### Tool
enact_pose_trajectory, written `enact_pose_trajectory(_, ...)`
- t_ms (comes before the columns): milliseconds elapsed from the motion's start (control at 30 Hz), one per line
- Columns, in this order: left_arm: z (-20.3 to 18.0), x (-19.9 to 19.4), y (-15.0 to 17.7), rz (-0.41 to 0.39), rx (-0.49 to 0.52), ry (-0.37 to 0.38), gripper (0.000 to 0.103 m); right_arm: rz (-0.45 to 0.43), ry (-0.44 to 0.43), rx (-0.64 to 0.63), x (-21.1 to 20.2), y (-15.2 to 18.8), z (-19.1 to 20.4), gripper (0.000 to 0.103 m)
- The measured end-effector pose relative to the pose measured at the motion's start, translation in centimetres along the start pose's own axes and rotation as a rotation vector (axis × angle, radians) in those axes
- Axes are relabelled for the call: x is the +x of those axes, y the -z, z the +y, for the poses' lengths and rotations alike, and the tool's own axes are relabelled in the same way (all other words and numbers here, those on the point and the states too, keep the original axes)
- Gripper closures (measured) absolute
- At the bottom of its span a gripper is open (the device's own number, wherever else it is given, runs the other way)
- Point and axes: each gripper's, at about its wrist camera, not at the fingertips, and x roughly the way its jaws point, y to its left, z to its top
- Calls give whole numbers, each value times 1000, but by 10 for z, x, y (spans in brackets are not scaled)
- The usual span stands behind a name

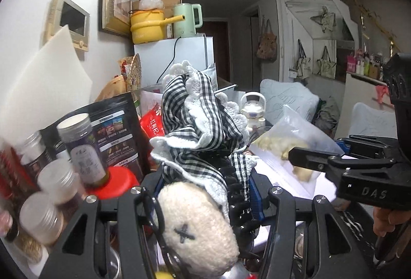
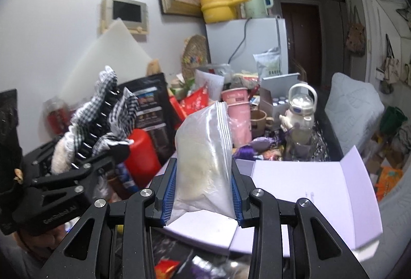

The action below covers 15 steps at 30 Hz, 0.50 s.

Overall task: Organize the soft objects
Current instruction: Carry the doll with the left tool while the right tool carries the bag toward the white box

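Observation:
My left gripper (image 1: 205,184) is shut on a black hair claw clip wrapped in black-and-white gingham cloth with white lace (image 1: 195,112), with a cream knitted plush piece (image 1: 195,227) hanging at its base. It also shows in the right wrist view (image 2: 102,109), held up at the left. My right gripper (image 2: 203,191) is shut on a clear zip bag of pale soft filling (image 2: 205,150), held upright above an open white box (image 2: 308,184). The bag shows at the right in the left wrist view (image 1: 290,135).
The table is crowded: jars (image 1: 79,145), a black pouch (image 1: 115,132), a red cylinder (image 2: 141,150), pink cups (image 2: 239,109), a white kettle-shaped bottle (image 2: 300,109). A fridge (image 2: 246,47) stands behind, a pillow (image 2: 352,104) at the right.

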Motion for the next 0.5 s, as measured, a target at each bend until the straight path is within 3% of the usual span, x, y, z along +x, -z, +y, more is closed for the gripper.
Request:
enact_pose_trajectory(333, 1, 86, 0, 114, 22, -31, 50, 123, -12, 56, 90, -17, -35, 67)
enact_pose_trajectory(500, 3, 118, 10, 173, 30, -47, 50, 169, 44, 35, 122, -16, -41, 67)
